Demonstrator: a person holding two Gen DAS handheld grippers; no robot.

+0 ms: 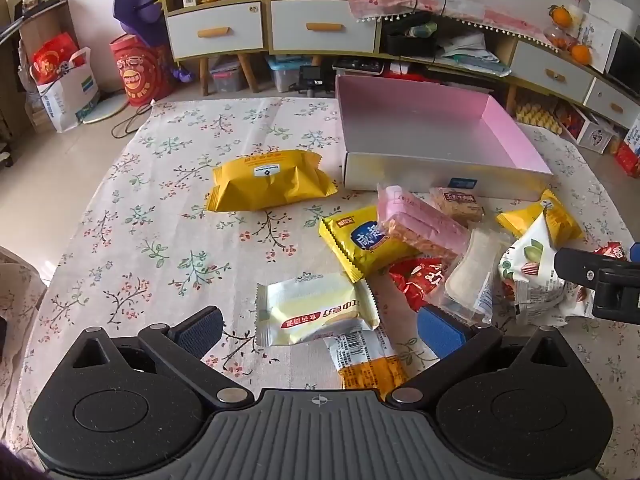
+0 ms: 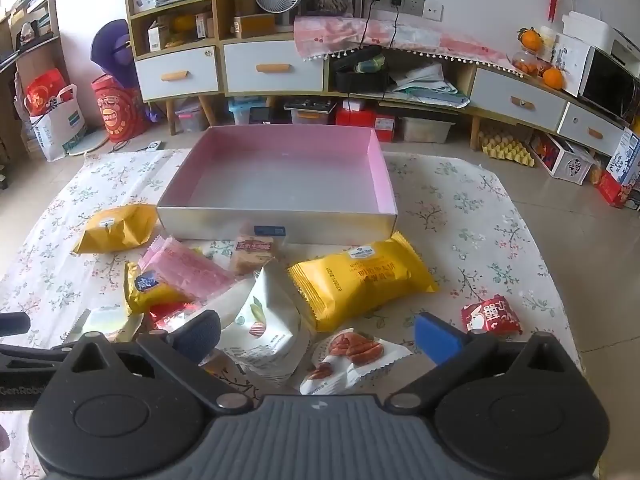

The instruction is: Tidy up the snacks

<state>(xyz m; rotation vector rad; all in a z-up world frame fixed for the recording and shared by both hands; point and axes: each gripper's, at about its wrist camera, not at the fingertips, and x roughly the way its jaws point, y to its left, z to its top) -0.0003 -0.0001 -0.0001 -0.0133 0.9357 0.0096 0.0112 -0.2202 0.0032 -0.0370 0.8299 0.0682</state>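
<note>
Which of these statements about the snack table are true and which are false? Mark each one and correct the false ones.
1. The pink box has nothing in it. True.
2. Both tools are shut on snack packets. False: the left tool and the right tool both stand open, holding nothing.
3. A small red packet lies apart from the pile, on the right in the right wrist view. True.
4. The snacks lie on a plain white cloth. False: the cloth has a flower print.
5. A big yellow packet lies alone beside the box, on its left in the left wrist view. True.
</note>
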